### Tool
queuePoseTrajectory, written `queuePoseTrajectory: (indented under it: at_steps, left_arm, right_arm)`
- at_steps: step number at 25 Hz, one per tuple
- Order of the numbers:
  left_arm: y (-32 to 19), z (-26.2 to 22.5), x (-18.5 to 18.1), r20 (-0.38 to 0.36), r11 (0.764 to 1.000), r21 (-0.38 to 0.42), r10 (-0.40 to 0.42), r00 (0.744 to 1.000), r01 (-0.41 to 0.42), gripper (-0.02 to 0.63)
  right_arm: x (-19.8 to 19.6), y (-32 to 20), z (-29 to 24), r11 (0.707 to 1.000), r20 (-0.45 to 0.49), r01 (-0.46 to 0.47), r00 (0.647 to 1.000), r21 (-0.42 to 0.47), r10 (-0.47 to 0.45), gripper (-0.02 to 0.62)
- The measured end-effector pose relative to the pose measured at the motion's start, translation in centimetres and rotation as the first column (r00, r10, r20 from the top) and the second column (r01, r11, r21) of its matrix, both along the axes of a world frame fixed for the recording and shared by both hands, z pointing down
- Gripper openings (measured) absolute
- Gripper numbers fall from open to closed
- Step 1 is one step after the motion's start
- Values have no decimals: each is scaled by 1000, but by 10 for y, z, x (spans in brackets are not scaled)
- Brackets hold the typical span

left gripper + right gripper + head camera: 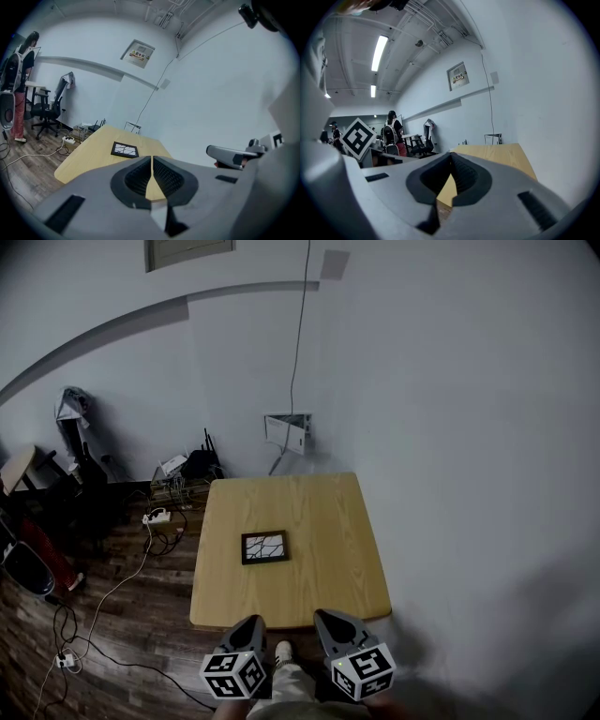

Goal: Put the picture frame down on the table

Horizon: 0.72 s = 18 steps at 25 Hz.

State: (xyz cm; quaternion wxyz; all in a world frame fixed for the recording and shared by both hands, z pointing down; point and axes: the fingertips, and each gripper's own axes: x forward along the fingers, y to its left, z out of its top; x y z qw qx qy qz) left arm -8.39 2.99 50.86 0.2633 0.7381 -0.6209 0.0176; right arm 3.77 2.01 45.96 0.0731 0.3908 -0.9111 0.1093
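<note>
frame point(264, 547) flat on table point(328, 512) | L gripper point(252, 621) & R gripper point(322, 615) closed, empty

The branching drawing inside the small black rectangular picture frame point(264, 547) is too small to make out, the print on the grey-framed rectangular wall sign point(138, 53) cannot be read, and the head view's top edge cuts that sign off.

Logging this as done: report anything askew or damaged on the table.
The picture frame lies flat on the table, not noticeably askew. Dark branching lines cross its face: print or cracks, I cannot tell. Nothing else stands out.
</note>
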Motion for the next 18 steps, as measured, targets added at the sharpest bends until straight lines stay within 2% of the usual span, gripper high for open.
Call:
queuePoseTrajectory:
  at_steps: [18]
  left_arm:
    - [7, -6, -6, -13, 1000, 23, -15, 1000, 15, 14]
  right_arm:
    - [-9, 7, -7, 1000, 15, 16, 1000, 18, -16, 0]
